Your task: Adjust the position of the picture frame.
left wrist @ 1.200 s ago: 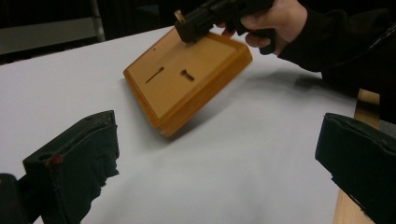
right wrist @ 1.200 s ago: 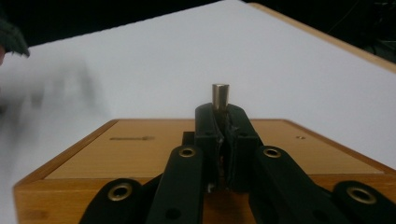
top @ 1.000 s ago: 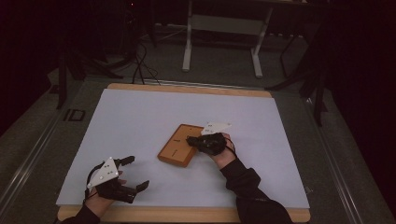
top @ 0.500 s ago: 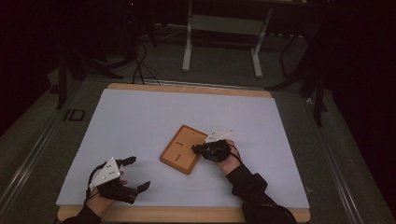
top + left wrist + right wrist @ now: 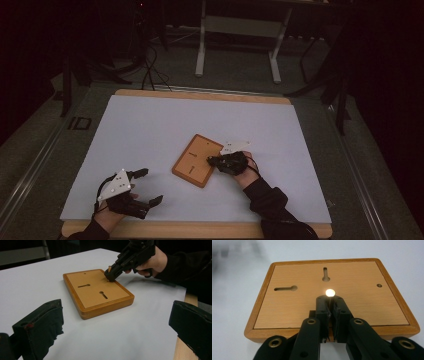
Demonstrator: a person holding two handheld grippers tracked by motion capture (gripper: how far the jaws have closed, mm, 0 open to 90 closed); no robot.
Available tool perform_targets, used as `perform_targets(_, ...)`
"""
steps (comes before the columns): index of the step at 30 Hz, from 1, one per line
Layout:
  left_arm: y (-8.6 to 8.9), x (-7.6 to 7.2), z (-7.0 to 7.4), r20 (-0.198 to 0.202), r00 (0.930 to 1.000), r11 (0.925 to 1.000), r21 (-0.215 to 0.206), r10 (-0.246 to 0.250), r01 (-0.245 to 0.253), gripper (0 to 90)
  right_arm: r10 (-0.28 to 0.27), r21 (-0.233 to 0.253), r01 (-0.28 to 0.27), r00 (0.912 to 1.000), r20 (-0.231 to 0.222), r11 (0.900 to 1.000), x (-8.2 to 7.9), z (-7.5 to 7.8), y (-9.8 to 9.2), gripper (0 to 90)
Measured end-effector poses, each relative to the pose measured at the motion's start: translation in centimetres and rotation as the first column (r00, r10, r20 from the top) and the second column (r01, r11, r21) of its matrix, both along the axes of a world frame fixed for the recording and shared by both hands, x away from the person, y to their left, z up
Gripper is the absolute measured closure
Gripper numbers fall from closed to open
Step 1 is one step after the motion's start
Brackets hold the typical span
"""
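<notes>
On the near left of the counter [image 5: 150, 125] rest the left tongs [image 5: 145, 187], spread apart and empty. Right of centre lies one wooden board [image 5: 196, 160], flat, bearing two keyhole slots [image 5: 285, 288] and one small hole [image 5: 379, 285]. Right tongs [image 5: 330, 300] are pressed together on one small round-headed pin [image 5: 330, 292] above it; keep the pin upright and lower it squarely.

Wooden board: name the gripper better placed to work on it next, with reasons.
Right. The right gripper already sits over the wooden board, jaws nearly shut around a small pale piece. The left gripper rests open, apart on the white mat.
</notes>
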State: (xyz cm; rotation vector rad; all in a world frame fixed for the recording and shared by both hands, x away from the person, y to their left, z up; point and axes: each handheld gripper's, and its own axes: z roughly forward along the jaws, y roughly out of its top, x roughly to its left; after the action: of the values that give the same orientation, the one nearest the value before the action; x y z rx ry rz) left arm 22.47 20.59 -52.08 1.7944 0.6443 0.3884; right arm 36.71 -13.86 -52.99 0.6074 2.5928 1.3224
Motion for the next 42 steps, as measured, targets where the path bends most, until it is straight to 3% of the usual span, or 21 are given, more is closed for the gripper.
perform_targets(2, -0.1, 0.1, 0.0, -0.005, 1.0, 1.0, 0.007, -0.003, 0.003, 0.0, -0.006, 0.001, 0.006, 1.0, 0.002, 1.0, -0.1, 0.0, 0.0, 83.6)
perform_targets(4, 0.1, 0.2, 0.1, -0.009, 0.9996, 0.9978, -0.061, -0.027, 0.026, 0.0, -0.009, 0.013, 0.009, 0.9999, -0.005, 1.0, -0.1, 0.1, -0.1, 80.3)
perform_targets(6, 0.1, 0.2, 0.1, 0.012, 0.9999, 0.9995, -0.031, 0.01, -0.009, 0.0, -0.017, 0.024, 0.017, 0.9998, 0.004, 1.0, -0.2, 0.3, -0.3, 77.1)
perform_targets(8, 0.1, 0.3, 0.1, -0.006, 0.9999, 0.9993, -0.037, 0.01, -0.01, 0.0, -0.021, 0.04, 0.02, 0.9998, 0.008, 0.999, -0.3, 0.7, -0.5, 74.2)
perform_targets(12, 0.0, 0.4, 0.0, -0.023, 0.9994, 0.9996, -0.007, 0.028, -0.028, 0.0, -0.029, 0.064, 0.028, 0.9994, 0.019, 0.998, -0.6, 1.5, -1.2, 68.1)
perform_targets(16, -0.3, 0.5, 0.0, -0.048, 0.9988, 1.0, -0.007, 0.002, -0.003, 0.0, -0.042, 0.076, 0.038, 0.9983, 0.041, 0.996, -1.3, 2.3, -2.5, 65.8)
perform_targets(21, -0.4, 0.4, -0.1, -0.03, 0.9995, 1.0, -0.006, 0.005, -0.006, 0.0, -0.046, 0.089, 0.041, 0.9971, 0.06, 0.995, -2.1, 2.6, -4.5, 64.5)
perform_targets(25, -0.3, 0.5, -0.2, -0.009, 0.9998, 0.9998, -0.008, 0.019, -0.019, 0.0, -0.079, 0.069, 0.076, 0.9959, 0.044, 0.995, -1.7, 1.8, -5.8, 67.7)
perform_targets(28, -0.3, 0.6, -0.2, -0.011, 0.9998, 0.9998, -0.007, 0.016, -0.016, 0.0, -0.116, 0.041, 0.115, 0.9929, 0.023, 0.992, -0.9, 1.1, -6.4, 78.3)
perform_targets(30, -0.3, 0.6, -0.3, -0.013, 0.9998, 0.9999, -0.008, 0.014, -0.014, 0.0, -0.131, 0.026, 0.131, 0.9914, -0.002, 0.991, -0.3, 0.7, -6.7, 90.0)
perform_targets(36, -0.4, 0.6, -0.3, -0.017, 0.9998, 0.9999, -0.01, 0.008, -0.008, 0.0, -0.171, -0.013, 0.171, 0.9839, -0.052, 0.985, 1.3, -0.1, -6.3, 90.0)
perform_targets(42, -0.4, 0.4, -0.3, -0.009, 0.9999, 0.9999, -0.01, 0.005, -0.005, 0.0, -0.178, -0.045, 0.175, 0.9816, -0.069, 0.984, 2.5, -0.7, -4.8, 90.0)
